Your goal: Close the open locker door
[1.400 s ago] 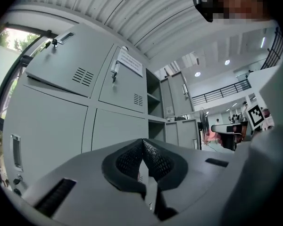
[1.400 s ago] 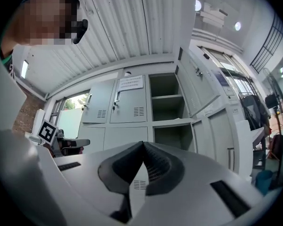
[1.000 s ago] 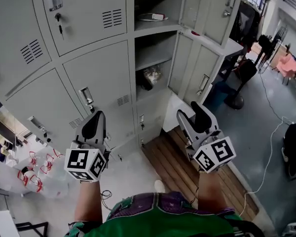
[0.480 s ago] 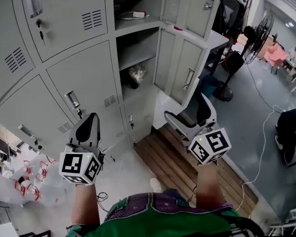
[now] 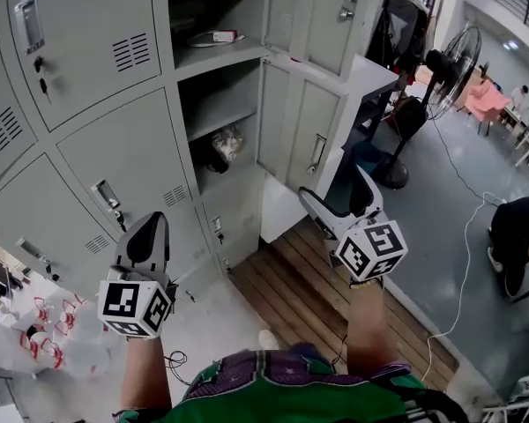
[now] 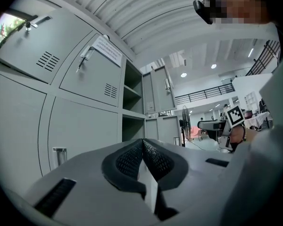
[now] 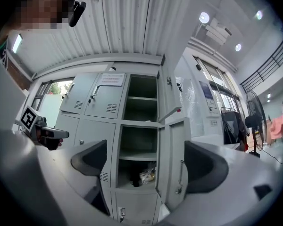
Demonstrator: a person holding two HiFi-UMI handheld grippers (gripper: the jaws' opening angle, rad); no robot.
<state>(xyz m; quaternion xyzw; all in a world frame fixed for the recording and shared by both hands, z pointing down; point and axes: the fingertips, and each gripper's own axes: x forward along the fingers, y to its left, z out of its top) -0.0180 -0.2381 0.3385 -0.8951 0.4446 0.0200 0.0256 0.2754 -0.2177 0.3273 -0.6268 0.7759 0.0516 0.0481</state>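
The grey locker bank (image 5: 115, 148) has an open middle compartment (image 5: 213, 113) with a crinkled bag (image 5: 227, 141) on its lower shelf. Its door (image 5: 307, 130) swings out to the right, and in the right gripper view this door (image 7: 179, 159) stands just right of centre. My right gripper (image 5: 337, 192) is held short of the door; its jaws have just been opening and stand wide with nothing between them (image 7: 145, 161). My left gripper (image 5: 148, 227) is shut and empty, its pads (image 6: 153, 157) pressed together, in front of closed lower doors.
A second door (image 5: 326, 11) hangs open above the first. A wooden platform (image 5: 291, 289) lies on the floor by the lockers. A standing fan (image 5: 445, 69), a floor cable (image 5: 463, 280) and a person (image 5: 516, 236) are at the right. Plastic bags (image 5: 35, 333) sit lower left.
Both grippers have shifted to the right along the lockers, so the open door now sits nearer the right gripper. The right jaws have spread from narrow to wide. The left jaws stayed shut.
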